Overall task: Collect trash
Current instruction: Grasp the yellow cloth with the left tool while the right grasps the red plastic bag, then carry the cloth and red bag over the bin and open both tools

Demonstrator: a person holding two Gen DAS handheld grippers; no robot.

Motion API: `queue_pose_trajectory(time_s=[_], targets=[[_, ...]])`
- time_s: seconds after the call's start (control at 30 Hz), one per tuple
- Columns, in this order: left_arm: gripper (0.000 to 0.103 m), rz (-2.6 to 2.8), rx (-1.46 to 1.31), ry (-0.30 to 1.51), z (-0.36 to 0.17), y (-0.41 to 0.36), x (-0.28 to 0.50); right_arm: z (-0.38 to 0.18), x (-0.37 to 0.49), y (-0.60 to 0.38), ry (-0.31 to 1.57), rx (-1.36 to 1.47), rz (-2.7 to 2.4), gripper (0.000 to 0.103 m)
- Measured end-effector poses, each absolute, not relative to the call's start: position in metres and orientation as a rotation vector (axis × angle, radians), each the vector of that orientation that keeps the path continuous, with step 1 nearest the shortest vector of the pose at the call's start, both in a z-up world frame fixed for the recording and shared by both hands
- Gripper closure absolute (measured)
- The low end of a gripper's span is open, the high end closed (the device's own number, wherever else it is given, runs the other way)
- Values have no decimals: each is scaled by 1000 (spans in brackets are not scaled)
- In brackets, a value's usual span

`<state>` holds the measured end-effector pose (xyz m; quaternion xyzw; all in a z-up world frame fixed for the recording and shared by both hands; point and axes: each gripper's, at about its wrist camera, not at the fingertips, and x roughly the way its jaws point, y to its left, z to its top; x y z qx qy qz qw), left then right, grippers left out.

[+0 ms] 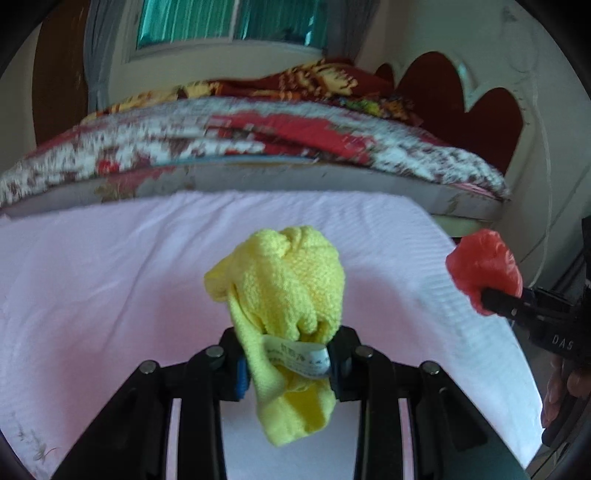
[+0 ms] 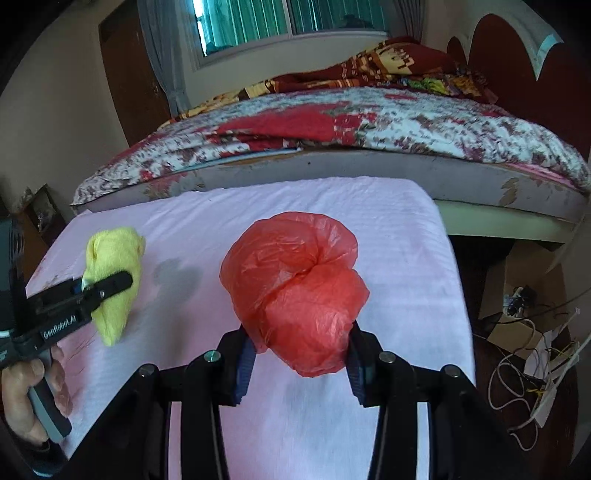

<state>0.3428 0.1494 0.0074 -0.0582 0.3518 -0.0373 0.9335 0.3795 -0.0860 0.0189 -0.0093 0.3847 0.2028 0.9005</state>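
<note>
A crumpled yellow cloth (image 1: 284, 295) with a white label hangs above the pink-covered table (image 1: 110, 280), and my left gripper (image 1: 288, 363) is shut on its lower part. The same cloth (image 2: 114, 273) appears at the left of the right wrist view, clamped in the left gripper (image 2: 107, 286) held by a hand. My right gripper (image 2: 301, 354) is shut on a scrunched red plastic bag (image 2: 295, 280), lifted off the pink cloth (image 2: 332, 206). In the left wrist view the red bag (image 1: 480, 266) sits at the right edge in the right gripper (image 1: 491, 297).
A bed (image 2: 351, 122) with a red and white floral quilt runs behind the table, below a window (image 2: 288, 22). On the floor at the right lie a cardboard box (image 2: 517, 295) and tangled white cables (image 2: 532, 373). A dark damp patch (image 2: 177, 275) marks the pink cloth.
</note>
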Motion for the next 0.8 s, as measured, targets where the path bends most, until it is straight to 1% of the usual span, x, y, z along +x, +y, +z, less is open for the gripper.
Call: queue_pose_trajectory(time_s=[0.1,0.37,0.6,0.8], targets=[[70,-105,-105,695,19,135,320,35,352,-100,768,-17,420,59],[70,-171,-18,689,29,93,261,76,273,-150,693,10,385,58],[70,-236,0,668,42,58,217,89,199,-197,654,18,344,58],[70,-307,-7,655,45,18,179,89,136,-240,637,30,304,58]])
